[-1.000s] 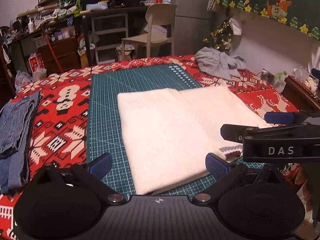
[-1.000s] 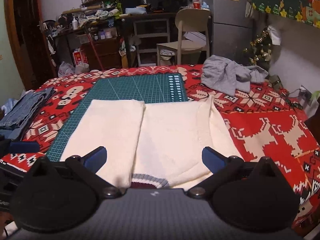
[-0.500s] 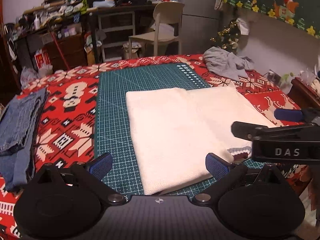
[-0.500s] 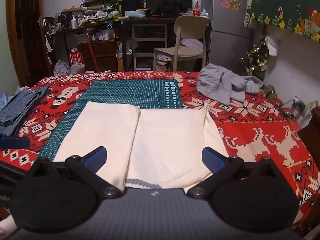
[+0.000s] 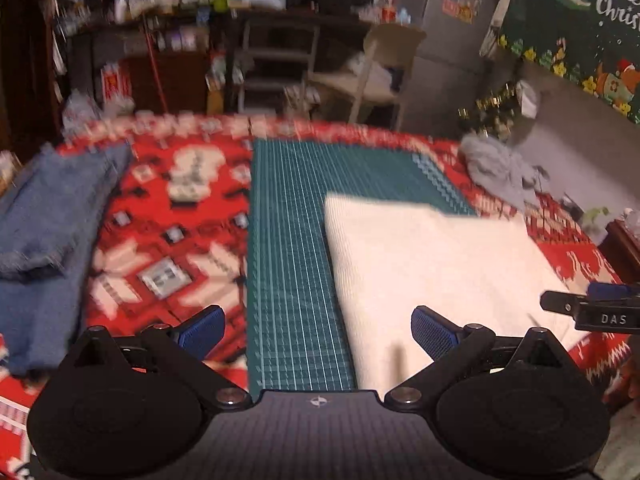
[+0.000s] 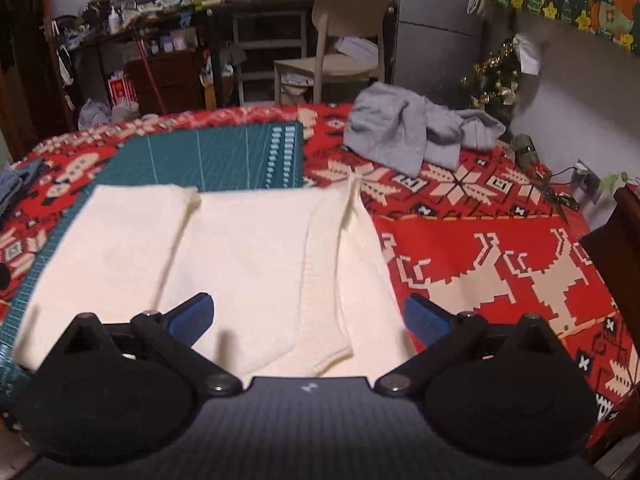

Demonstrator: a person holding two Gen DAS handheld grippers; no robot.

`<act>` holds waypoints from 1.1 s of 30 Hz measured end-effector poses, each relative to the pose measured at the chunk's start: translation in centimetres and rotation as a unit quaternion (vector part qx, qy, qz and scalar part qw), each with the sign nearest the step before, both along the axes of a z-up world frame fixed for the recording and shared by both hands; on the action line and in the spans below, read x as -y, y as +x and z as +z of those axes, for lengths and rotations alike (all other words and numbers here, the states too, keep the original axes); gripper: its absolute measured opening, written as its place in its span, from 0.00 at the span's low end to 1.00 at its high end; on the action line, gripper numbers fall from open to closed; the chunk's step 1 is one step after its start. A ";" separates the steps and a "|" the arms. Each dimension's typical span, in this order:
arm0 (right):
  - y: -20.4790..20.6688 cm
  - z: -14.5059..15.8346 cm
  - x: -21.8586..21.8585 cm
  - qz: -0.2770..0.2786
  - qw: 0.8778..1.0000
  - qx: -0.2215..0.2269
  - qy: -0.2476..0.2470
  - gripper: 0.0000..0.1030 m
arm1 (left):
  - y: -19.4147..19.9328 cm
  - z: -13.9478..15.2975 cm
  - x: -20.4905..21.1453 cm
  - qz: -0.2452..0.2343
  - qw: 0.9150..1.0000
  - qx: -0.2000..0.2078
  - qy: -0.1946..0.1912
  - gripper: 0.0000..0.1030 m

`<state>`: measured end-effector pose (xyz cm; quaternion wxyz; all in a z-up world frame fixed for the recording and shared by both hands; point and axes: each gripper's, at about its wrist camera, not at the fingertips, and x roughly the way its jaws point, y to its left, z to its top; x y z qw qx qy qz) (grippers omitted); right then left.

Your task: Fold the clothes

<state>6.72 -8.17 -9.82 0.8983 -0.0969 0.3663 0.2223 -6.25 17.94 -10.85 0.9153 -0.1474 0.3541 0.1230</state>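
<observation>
A cream knitted garment (image 5: 432, 264) (image 6: 240, 256) lies flat and partly folded, its left side on the green cutting mat (image 5: 288, 240) (image 6: 224, 156) and its right side on the red tablecloth. My left gripper (image 5: 318, 330) hovers open above the mat's near edge, left of the garment, holding nothing. My right gripper (image 6: 308, 318) hangs open over the garment's near edge, also empty. In the left wrist view the right gripper's black body (image 5: 600, 312) shows at the right edge.
Folded blue jeans (image 5: 44, 232) lie at the table's left. A crumpled grey garment (image 6: 412, 132) sits at the back right. A patterned red tablecloth (image 6: 500, 248) covers the table. A chair (image 6: 340, 44) and cluttered shelves stand behind; a dark wooden cabinet (image 6: 624, 248) is at the right.
Both grippers pulled back and up from the garment. The left one swung to the left, so the jeans and mat now fill more of its view. Both stayed open.
</observation>
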 end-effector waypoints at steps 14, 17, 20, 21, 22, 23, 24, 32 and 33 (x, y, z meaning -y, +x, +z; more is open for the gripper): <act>0.5 -3.1 0.6 -0.013 1.000 -0.007 0.018 0.99 | 1.0 -2.7 -0.1 0.000 0.999 -0.028 -0.019 1.00; 0.4 -3.1 0.8 -0.013 1.000 -0.002 0.023 0.99 | 1.2 -2.6 -0.1 0.005 0.999 -0.036 -0.018 1.00; -0.1 -3.3 1.1 -0.012 0.999 0.013 0.032 0.99 | 1.2 -2.7 0.0 0.003 0.999 -0.038 -0.012 1.00; -0.1 -3.3 1.1 -0.011 0.999 0.015 0.033 0.99 | 1.2 -2.7 0.0 0.002 0.999 -0.037 -0.012 1.00; -0.2 -3.3 1.1 -0.011 0.999 0.017 0.033 0.99 | 1.2 -2.7 0.0 0.001 0.999 -0.036 -0.012 1.00; -0.3 -3.4 1.2 -0.010 0.999 0.019 0.034 0.99 | 1.2 -2.7 0.0 0.001 0.999 -0.036 -0.012 1.00; -0.3 -3.4 1.2 -0.009 0.999 0.021 0.035 0.99 | 1.2 -2.7 0.0 0.001 0.999 -0.036 -0.011 1.00; -0.7 -3.6 1.2 -0.009 0.999 0.034 0.038 0.99 | 1.1 -2.8 0.2 0.002 1.000 -0.028 -0.005 1.00; -0.7 -3.7 1.3 -0.008 0.999 0.036 0.039 0.99 | 1.1 -2.8 0.2 0.002 1.000 -0.029 -0.006 1.00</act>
